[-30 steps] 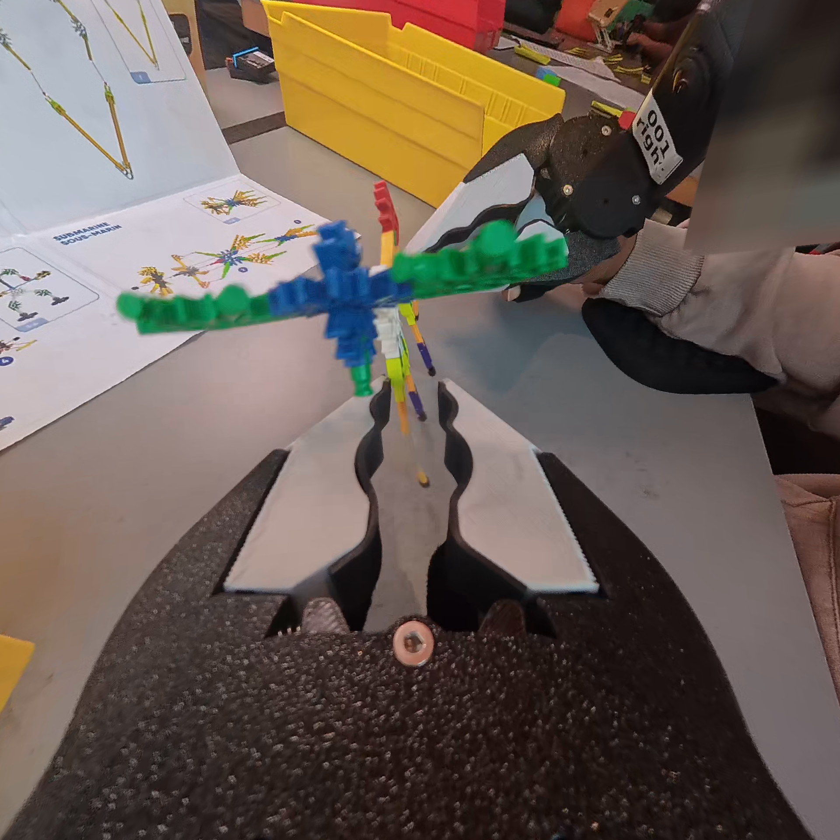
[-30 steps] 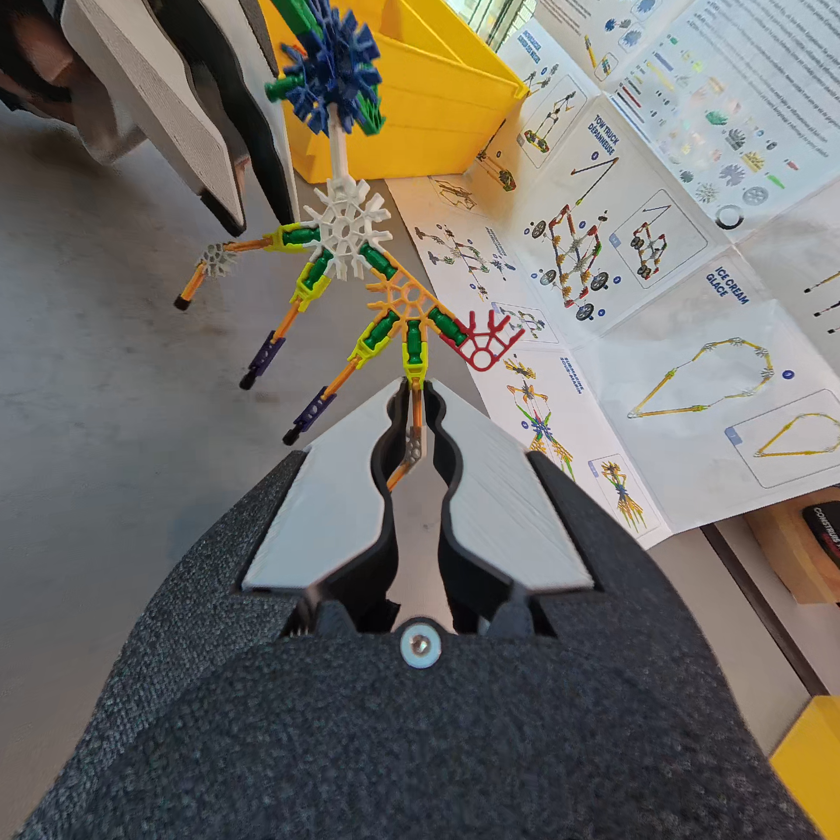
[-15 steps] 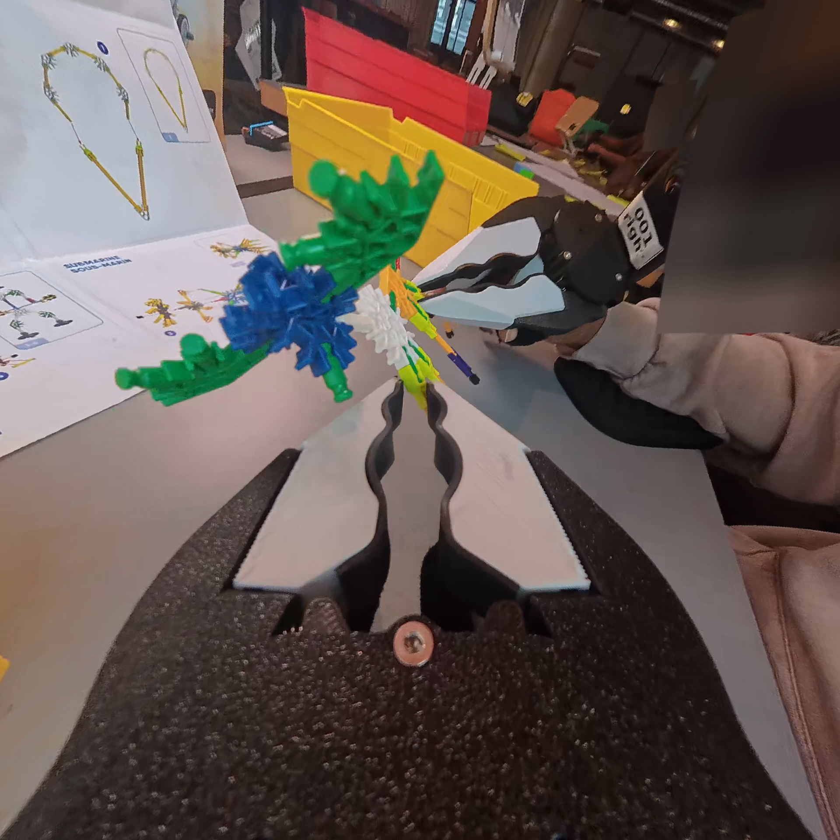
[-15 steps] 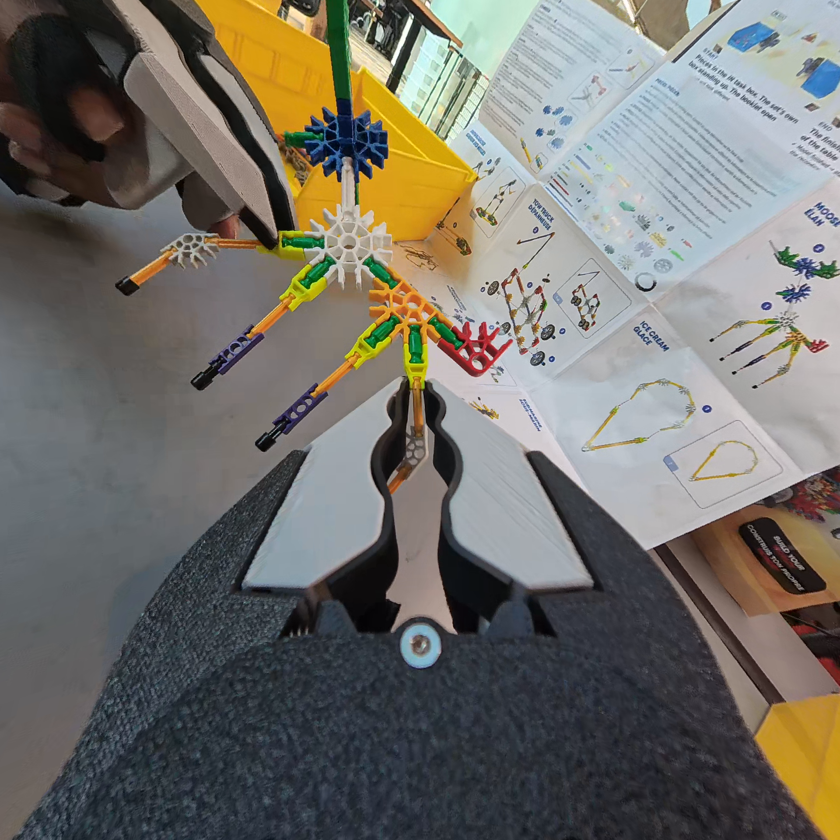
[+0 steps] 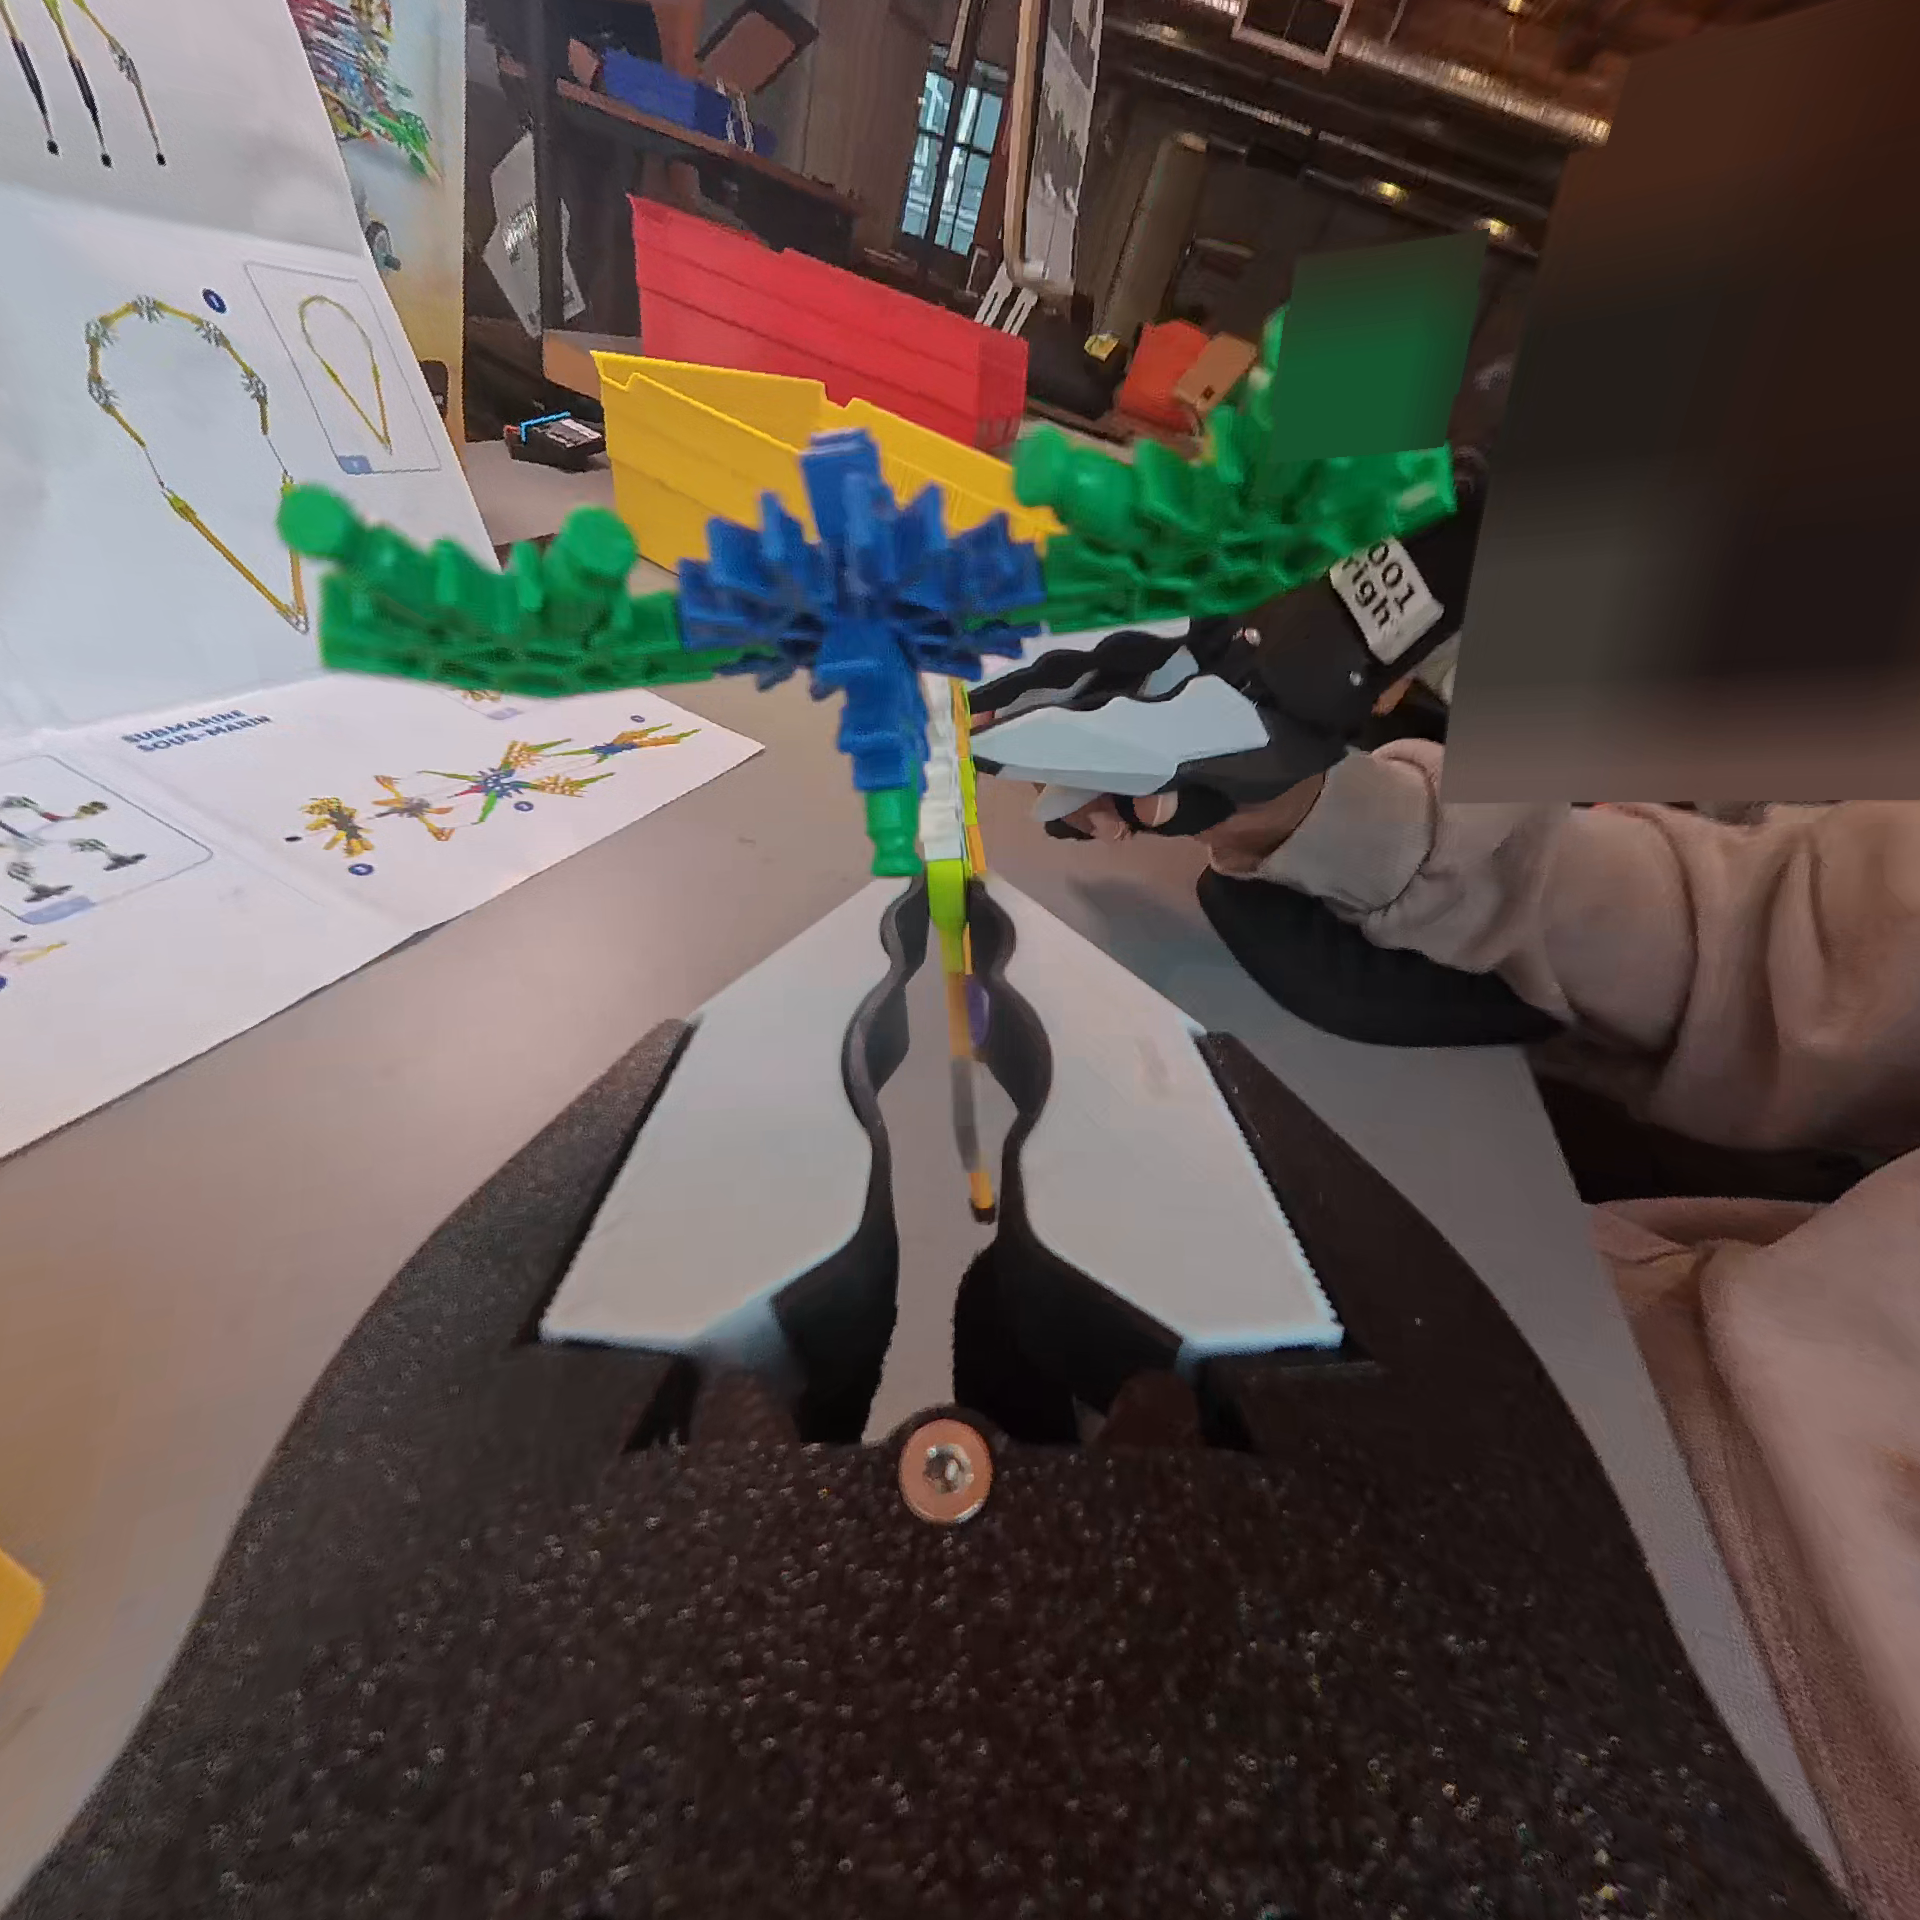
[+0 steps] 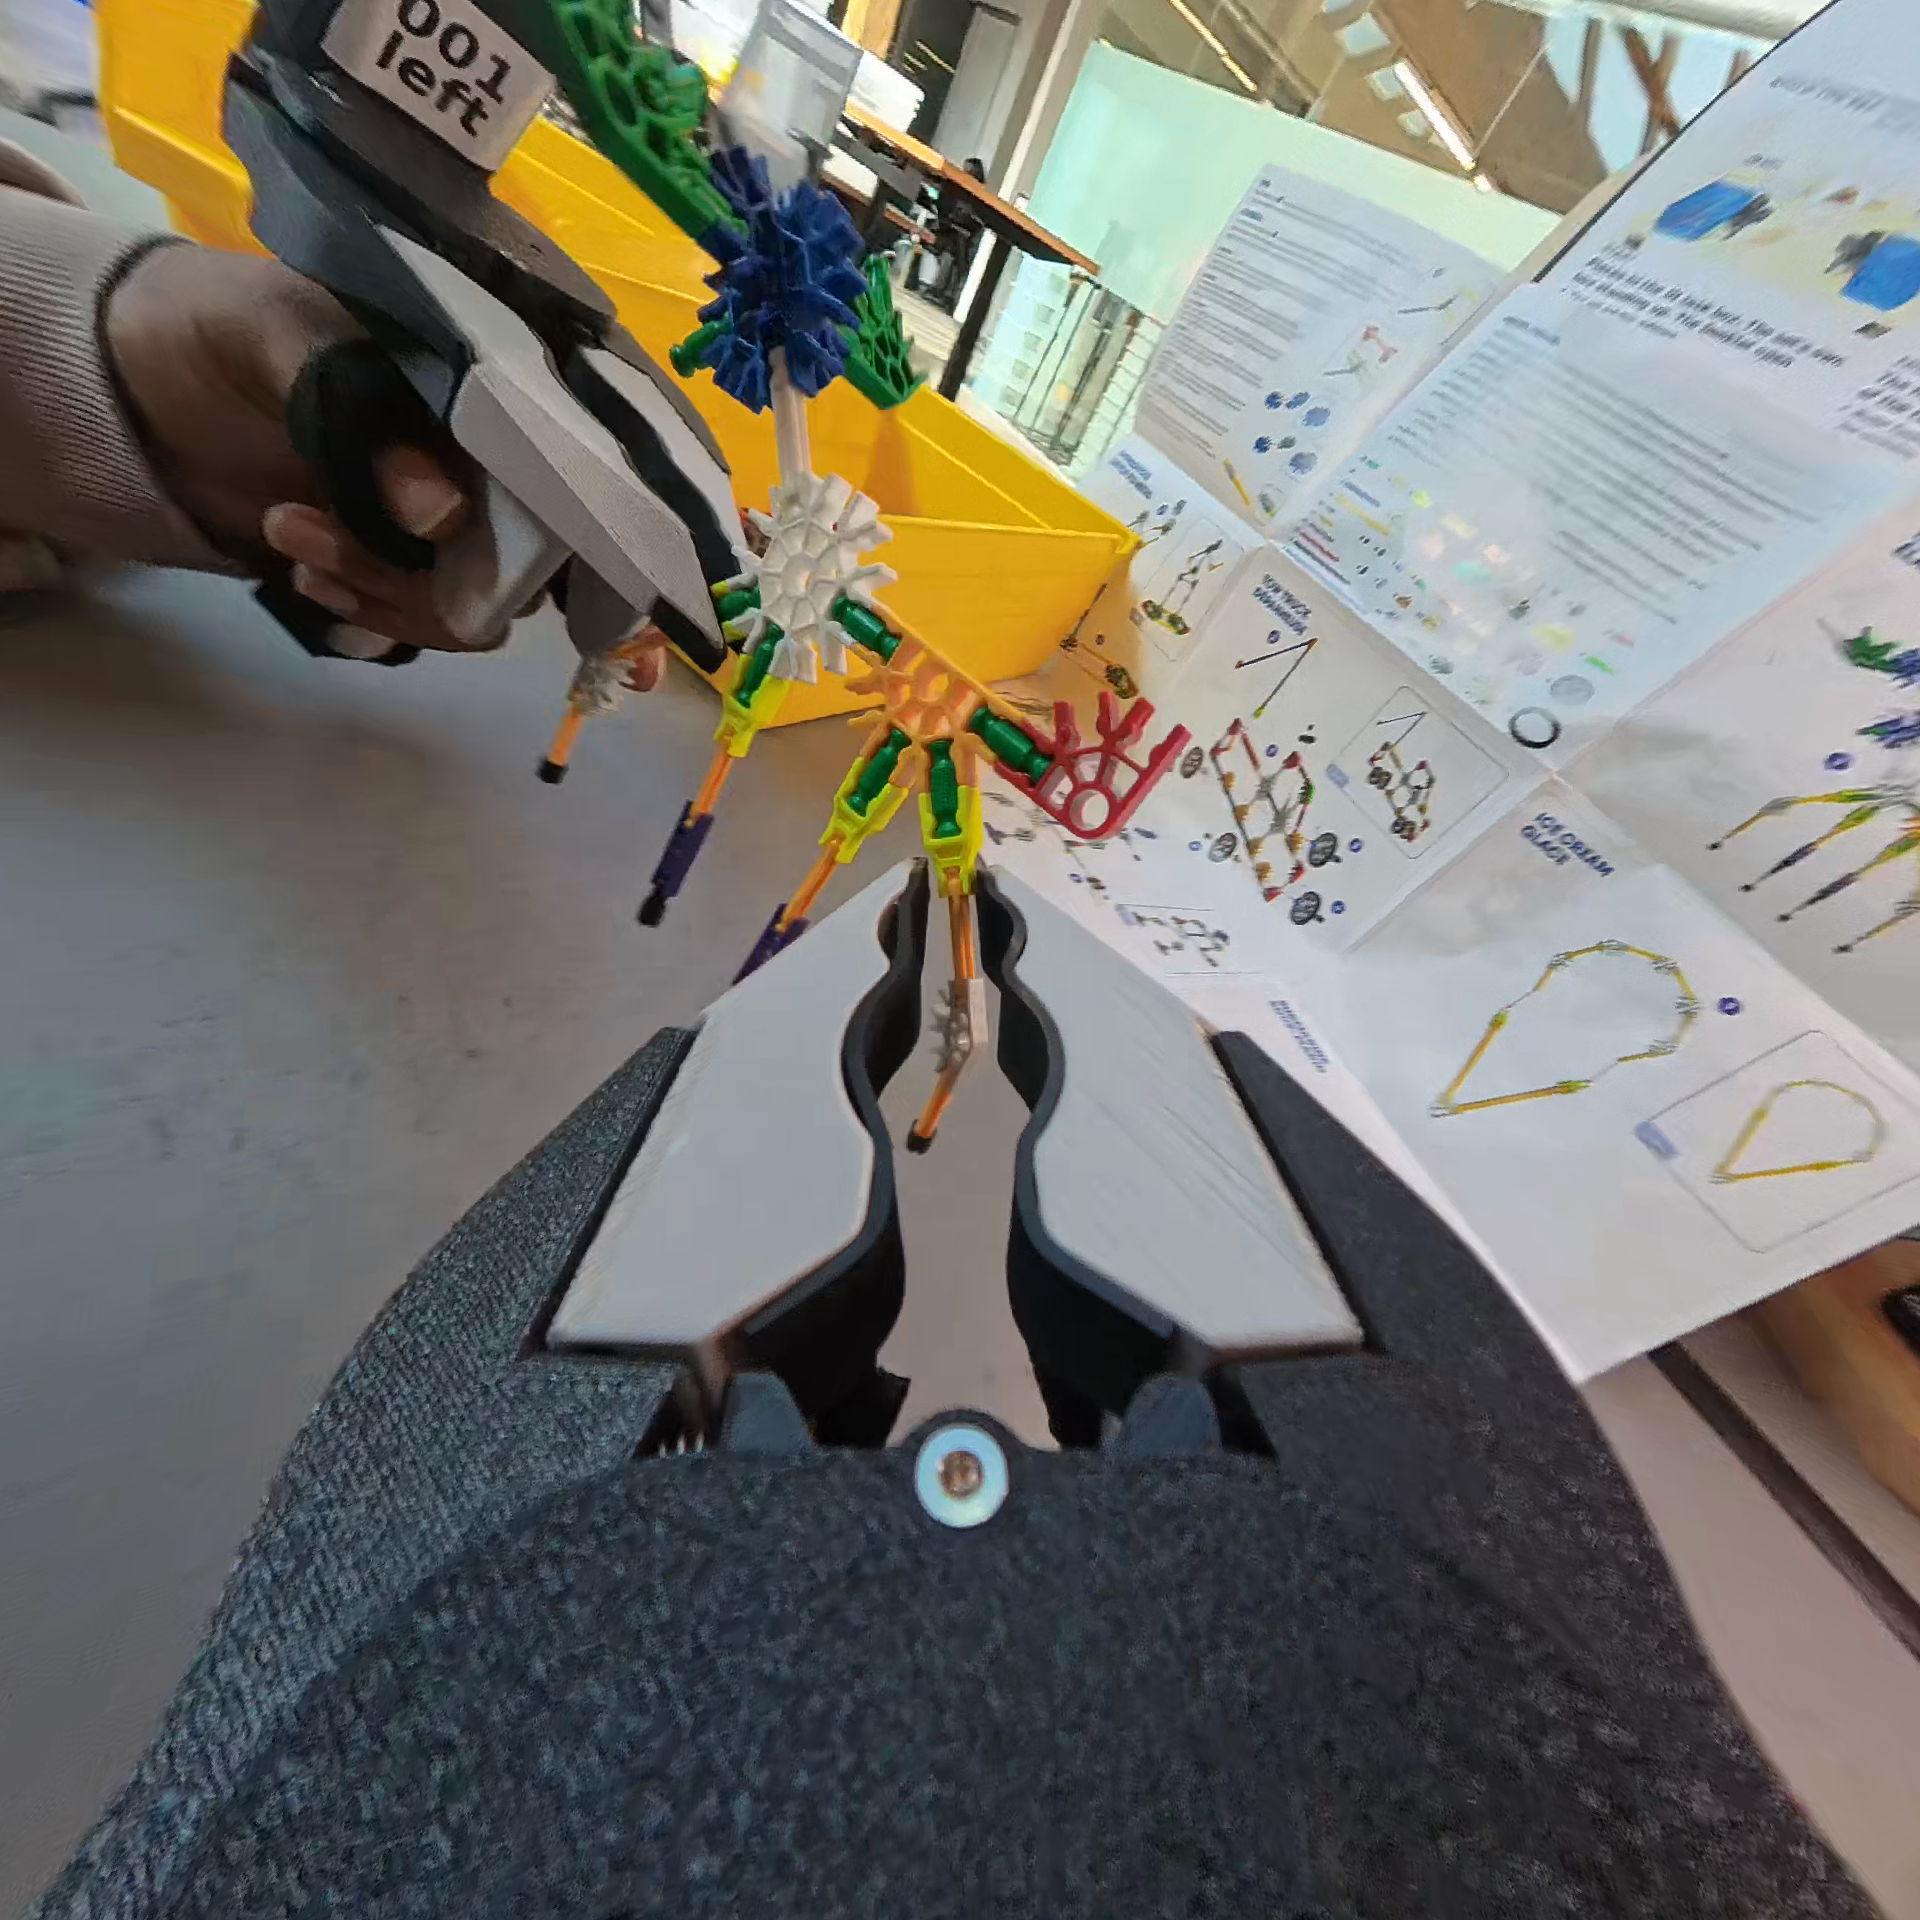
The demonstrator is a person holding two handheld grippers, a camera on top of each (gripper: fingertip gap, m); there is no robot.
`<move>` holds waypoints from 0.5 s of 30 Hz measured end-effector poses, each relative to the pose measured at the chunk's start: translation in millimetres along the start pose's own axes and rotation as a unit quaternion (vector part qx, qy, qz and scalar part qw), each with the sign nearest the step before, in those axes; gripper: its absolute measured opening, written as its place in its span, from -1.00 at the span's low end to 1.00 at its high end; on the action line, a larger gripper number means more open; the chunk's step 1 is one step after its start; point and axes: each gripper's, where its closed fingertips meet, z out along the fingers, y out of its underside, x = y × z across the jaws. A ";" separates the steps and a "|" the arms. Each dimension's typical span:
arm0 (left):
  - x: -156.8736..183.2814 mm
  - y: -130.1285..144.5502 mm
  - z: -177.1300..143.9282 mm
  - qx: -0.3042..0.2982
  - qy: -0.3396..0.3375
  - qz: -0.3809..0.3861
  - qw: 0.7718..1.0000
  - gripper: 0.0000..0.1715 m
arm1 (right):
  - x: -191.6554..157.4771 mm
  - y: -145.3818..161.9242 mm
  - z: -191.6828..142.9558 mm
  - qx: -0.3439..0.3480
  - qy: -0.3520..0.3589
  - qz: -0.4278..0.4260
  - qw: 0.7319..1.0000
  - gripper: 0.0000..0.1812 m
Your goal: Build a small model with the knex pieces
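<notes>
While the rod-and-connector toy model (image 6: 821, 613) is held above the grey surface (image 6: 208, 935), it is pinched at two legs: the left hand-held gripper (image 5: 948, 899) is pressed together on a lime-green leg clip (image 5: 948, 894), and the right hand-held gripper (image 6: 951, 878) is clamped on another lime clip with its orange rod (image 6: 961, 945). Both grips are best kept steady, so that the thin joints (small snap fits, by the look of them) are not twisted apart. Nearby, a yellow bin (image 6: 997, 561) and an unfolded instruction sheet (image 6: 1558, 1039) are seen; the bin lies close behind the model.
</notes>
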 end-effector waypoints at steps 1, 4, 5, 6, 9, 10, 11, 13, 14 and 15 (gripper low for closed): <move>1.6 2.9 -0.5 -0.014 -0.001 0.031 0.999 -0.94 | -5.9 0.3 -1.2 0.002 -0.031 0.028 0.999 -0.85; 9.2 11.6 -0.1 -0.043 0.009 0.099 0.994 -0.94 | -27.7 12.6 -4.3 -0.032 -0.121 0.077 0.989 -0.72; 11.7 14.8 1.0 -0.051 0.016 0.103 0.993 -0.94 | -32.5 20.1 -3.8 -0.049 -0.131 0.071 0.988 -0.70; 14.8 18.7 2.4 -0.059 0.026 0.103 0.993 -0.94 | -38.0 26.2 -3.0 -0.062 -0.140 0.061 0.986 -0.69; 19.3 27.1 5.7 -0.075 0.038 0.106 0.991 -0.94 | -48.7 31.9 0.0 -0.080 -0.157 0.040 0.984 -0.80; 20.0 27.6 5.6 -0.076 0.041 0.106 0.991 -0.94 | -49.9 31.9 -0.1 -0.080 -0.161 0.041 0.983 -0.81; 20.3 26.9 5.2 -0.074 0.043 0.102 0.991 -0.94 | -50.8 30.7 -1.1 -0.077 -0.166 0.044 0.982 -0.81; 21.4 24.8 5.2 -0.068 0.049 0.092 0.992 -0.94 | -51.4 28.7 -2.3 -0.072 -0.174 0.052 0.981 -0.81; 21.9 24.7 5.3 -0.067 0.051 0.090 0.992 -0.94 | -51.5 28.5 -2.6 -0.073 -0.176 0.054 0.980 -0.80; 22.4 24.8 5.4 -0.066 0.054 0.088 0.992 -0.94 | -52.1 28.6 -2.7 -0.073 -0.177 0.055 0.980 -0.81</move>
